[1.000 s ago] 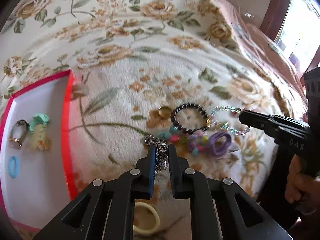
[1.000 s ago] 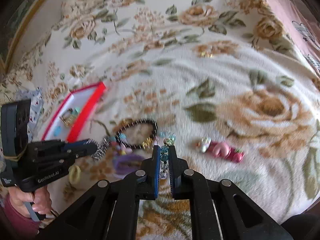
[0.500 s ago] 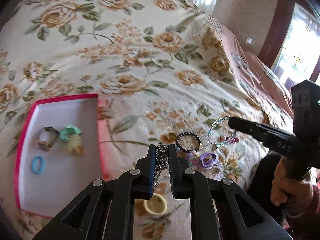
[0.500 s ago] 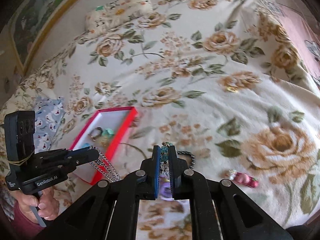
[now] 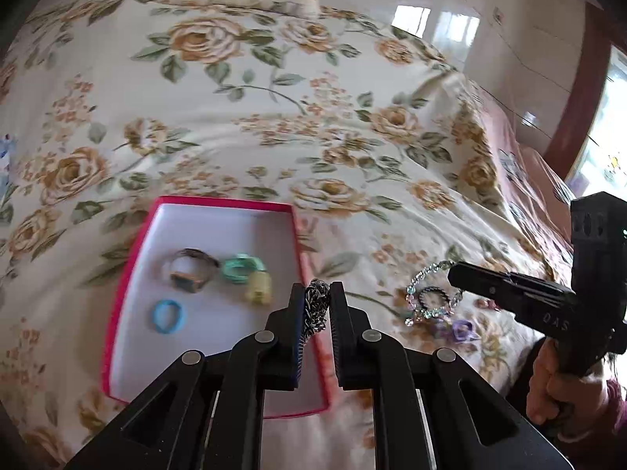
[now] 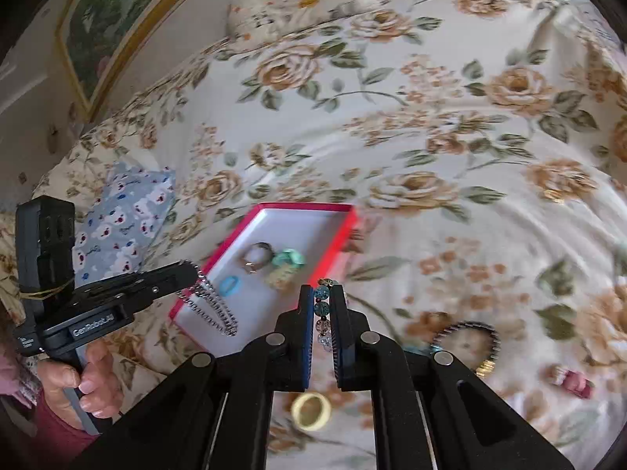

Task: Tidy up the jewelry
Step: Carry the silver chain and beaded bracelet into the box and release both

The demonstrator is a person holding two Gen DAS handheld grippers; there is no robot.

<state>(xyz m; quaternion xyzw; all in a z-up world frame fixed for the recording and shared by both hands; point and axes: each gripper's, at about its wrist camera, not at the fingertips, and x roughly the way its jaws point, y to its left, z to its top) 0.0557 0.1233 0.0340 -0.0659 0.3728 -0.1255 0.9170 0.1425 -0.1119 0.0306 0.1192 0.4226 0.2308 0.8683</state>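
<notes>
Left gripper point(image 5: 317, 293) nearly closed, pinching a bunched metal chain point(image 5: 316, 307), links dangling in loops over the red box point(image 5: 129, 274). Right gripper point(image 6: 322, 293) clamped on a beaded bracelet point(image 6: 322, 305), round glassy beads running lengthwise between the fingers, just beside the box's near corner.

Bright daylight floods in from an overexposed window point(image 5: 611, 125) to the right beyond the black left hand-held gripper point(image 5: 317, 305), glaring off the glossy wall point(image 5: 435, 25). Shadows are soft. Fisheye bending darkens the corners; the floral cream bedspread point(image 6: 450, 125) shows motion blur.
</notes>
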